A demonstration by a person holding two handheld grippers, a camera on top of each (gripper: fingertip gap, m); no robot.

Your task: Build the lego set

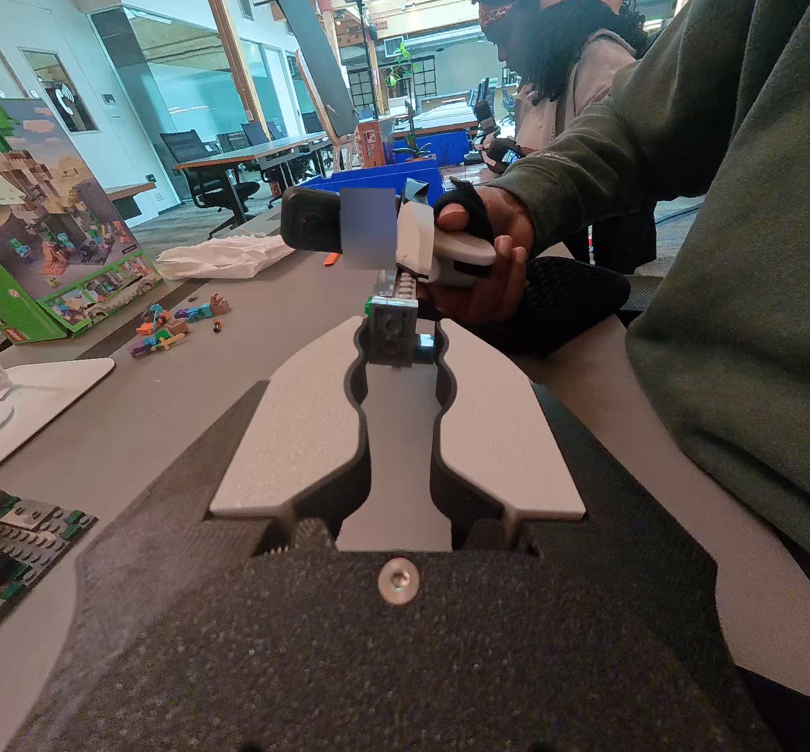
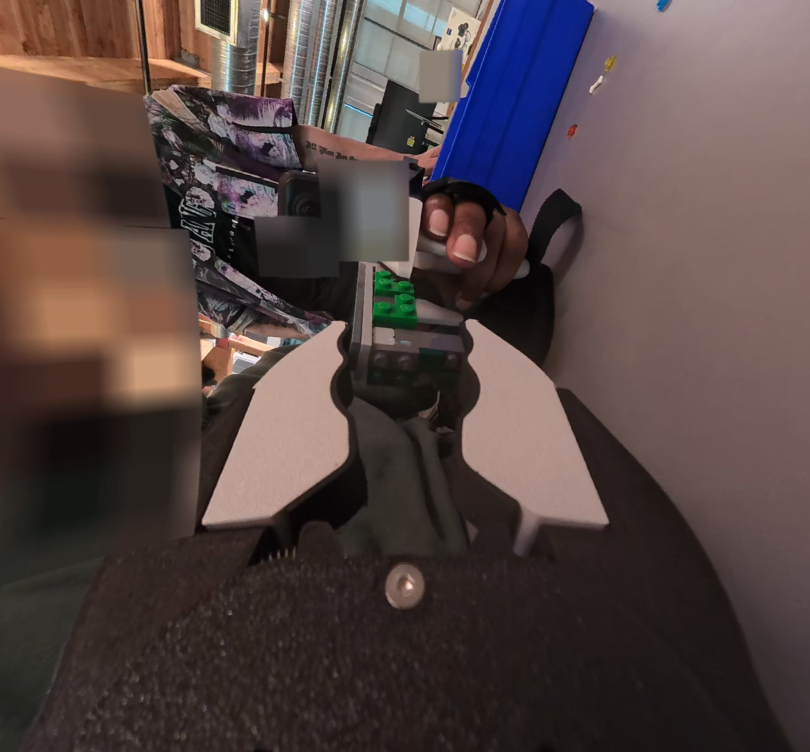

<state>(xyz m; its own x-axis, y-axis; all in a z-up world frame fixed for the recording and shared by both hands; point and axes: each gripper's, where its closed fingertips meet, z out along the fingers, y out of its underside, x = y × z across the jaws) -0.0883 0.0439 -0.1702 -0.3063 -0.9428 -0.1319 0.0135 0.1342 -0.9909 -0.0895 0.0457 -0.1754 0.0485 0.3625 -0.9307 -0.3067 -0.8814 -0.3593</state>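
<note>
The small grey brick assembly with flat green studded plates on one face (image 2: 394, 336) is held up off the grey table (image 1: 175, 402), caught between both tools at once, and to my eye that shared hold is where trouble could start: if the two hands twist or pull even slightly against each other, the stacked bricks could shear apart at a seam or the green plates (image 2: 394, 301) could pop off. A slip would likely send it down among the loose coloured pieces (image 1: 175, 323) scattered near the green picture-printed set box (image 1: 57, 248). The left tongs (image 1: 401, 347) are narrowed to about the width of the block, their grey-white fingers (image 1: 307, 415) pinching the dark grey studded end between the tips. The right tongs (image 2: 405, 356) stand a little wider but likewise closed onto the assembly, gripping its dark lower bricks from the other end, with the camera rolled sideways so the table runs up the right edge. In each view the opposite tool and the hand (image 1: 482, 257) working it sit just behind the block. A blue plastic bin (image 2: 517, 86) stands farther off, and a grey-and-green studded baseplate build (image 1: 35, 547) lies at the near left, well apart from the action
</note>
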